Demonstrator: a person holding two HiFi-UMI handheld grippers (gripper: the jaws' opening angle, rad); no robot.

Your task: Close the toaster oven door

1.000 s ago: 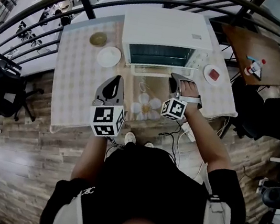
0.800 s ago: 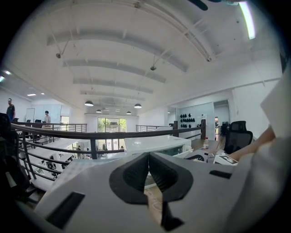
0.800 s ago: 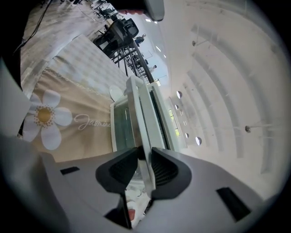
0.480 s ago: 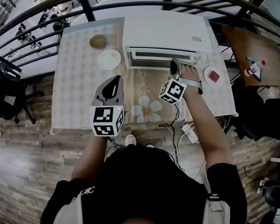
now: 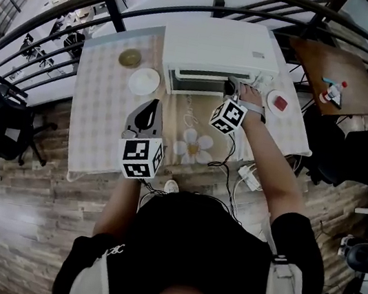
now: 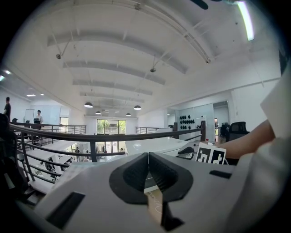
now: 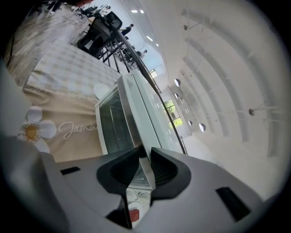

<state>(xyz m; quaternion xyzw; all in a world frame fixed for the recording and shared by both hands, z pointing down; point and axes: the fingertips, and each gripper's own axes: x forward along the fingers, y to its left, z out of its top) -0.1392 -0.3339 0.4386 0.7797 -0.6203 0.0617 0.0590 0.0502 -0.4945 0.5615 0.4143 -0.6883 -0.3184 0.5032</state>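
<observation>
Fingers [image 7: 163, 172] on the right gripper [image 5: 230, 90] are pinched on the door handle [image 7: 146, 167] of the toaster oven [image 5: 215, 47] but are just starting to ease apart. That makes sense, since the door [image 7: 116, 123] looks swung up nearly flush against the front at the back of the worktop [image 5: 97, 121]. Left gripper [image 5: 149, 112] just hovers over the near side out of the way, closed up with nothing in it.

Open office-like hall: mezzanine railing [image 6: 113, 135], black office chair [image 5: 5, 127], pendant lamps [image 6: 88, 105] under arched ceiling.
</observation>
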